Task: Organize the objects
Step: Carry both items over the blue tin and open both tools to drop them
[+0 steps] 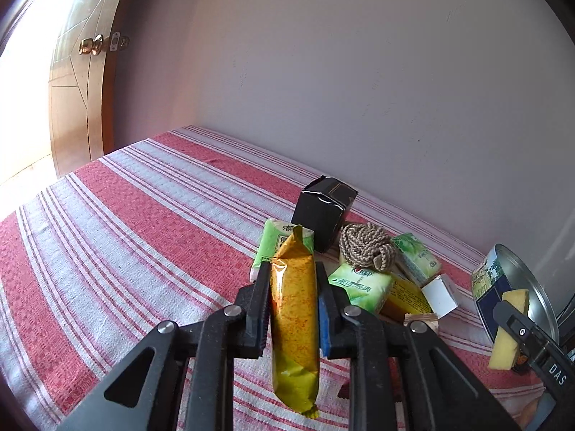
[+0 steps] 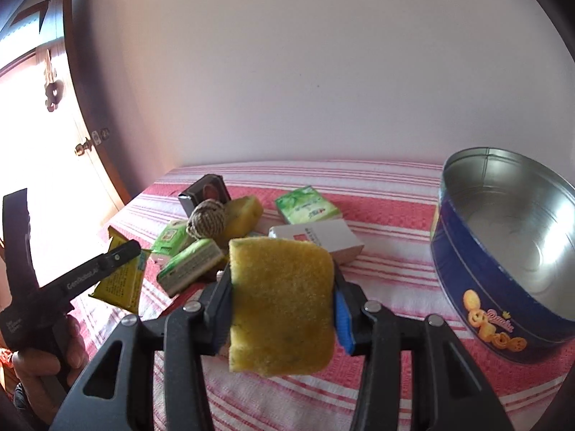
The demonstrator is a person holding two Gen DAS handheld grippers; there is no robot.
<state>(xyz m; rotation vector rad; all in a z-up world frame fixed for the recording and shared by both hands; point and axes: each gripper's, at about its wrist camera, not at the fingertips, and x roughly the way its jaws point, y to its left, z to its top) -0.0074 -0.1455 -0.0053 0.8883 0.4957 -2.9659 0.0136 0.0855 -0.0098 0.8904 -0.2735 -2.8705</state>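
My left gripper [image 1: 291, 269] is shut on a yellow-orange snack packet [image 1: 293, 316], held upright above the striped cloth. In the right wrist view the left gripper's finger [image 2: 122, 251] shows at the left, with that packet [image 2: 118, 283] hanging from it. My right gripper [image 2: 282, 269] is shut on a yellow sponge [image 2: 280, 305], lifted off the table. An open blue cookie tin [image 2: 503, 280] stands at the right, nothing visible inside it. The left wrist view shows the tin [image 1: 483, 283] at its right edge, with the sponge [image 1: 506, 344] in front of it.
A pile lies mid-table: a black box [image 1: 325, 212], a rope ball [image 1: 364, 246], green tissue packs [image 1: 361, 287], a white box [image 2: 316, 240] and a second sponge [image 2: 244, 215]. A wall runs behind the table, a wooden door [image 1: 82, 89] stands at the left. A hand [image 2: 36, 359] grips the left tool.
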